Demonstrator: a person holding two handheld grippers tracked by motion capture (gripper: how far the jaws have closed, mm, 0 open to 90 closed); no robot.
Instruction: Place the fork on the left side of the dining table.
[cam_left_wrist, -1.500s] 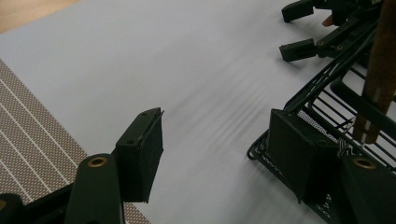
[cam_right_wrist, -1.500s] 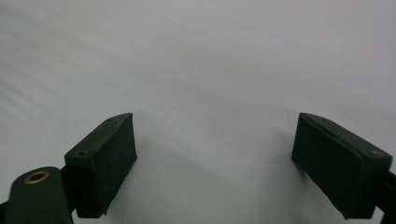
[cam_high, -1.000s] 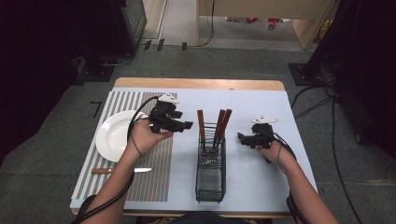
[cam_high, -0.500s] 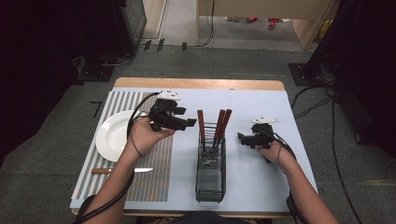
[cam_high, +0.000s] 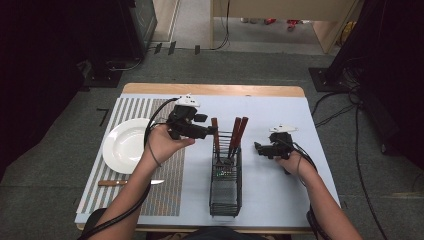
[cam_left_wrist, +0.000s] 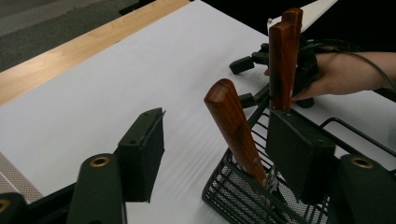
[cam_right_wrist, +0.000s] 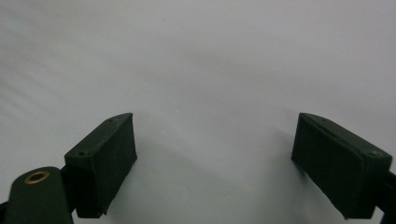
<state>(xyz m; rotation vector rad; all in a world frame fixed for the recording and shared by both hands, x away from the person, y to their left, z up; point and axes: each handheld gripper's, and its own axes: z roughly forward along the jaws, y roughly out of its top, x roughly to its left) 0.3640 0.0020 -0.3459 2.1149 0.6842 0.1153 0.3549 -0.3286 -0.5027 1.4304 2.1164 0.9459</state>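
My left tool (cam_left_wrist: 217, 154), jaws apart, straddles the nearest wooden handle (cam_left_wrist: 232, 128) standing in the wire caddy (cam_high: 225, 182) mid-counter, seemingly lined up to grip it. My right tool (cam_high: 264, 148), also apart, waits empty at the caddy's three o'clock.

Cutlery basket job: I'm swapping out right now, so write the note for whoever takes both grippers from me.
Left gripper: open, empty, jaws straddling the nearest wooden handle in the black wire basket.
Right gripper: open, empty, hovering over the white sheet right of the basket.
Basket holds three wooden-handled pieces upright.
White plate sits on the striped mat, with a knife laid below it.
Done, apparently: plate and knife set.
Likely left: pull the remaining cutlery and place it by the plate.
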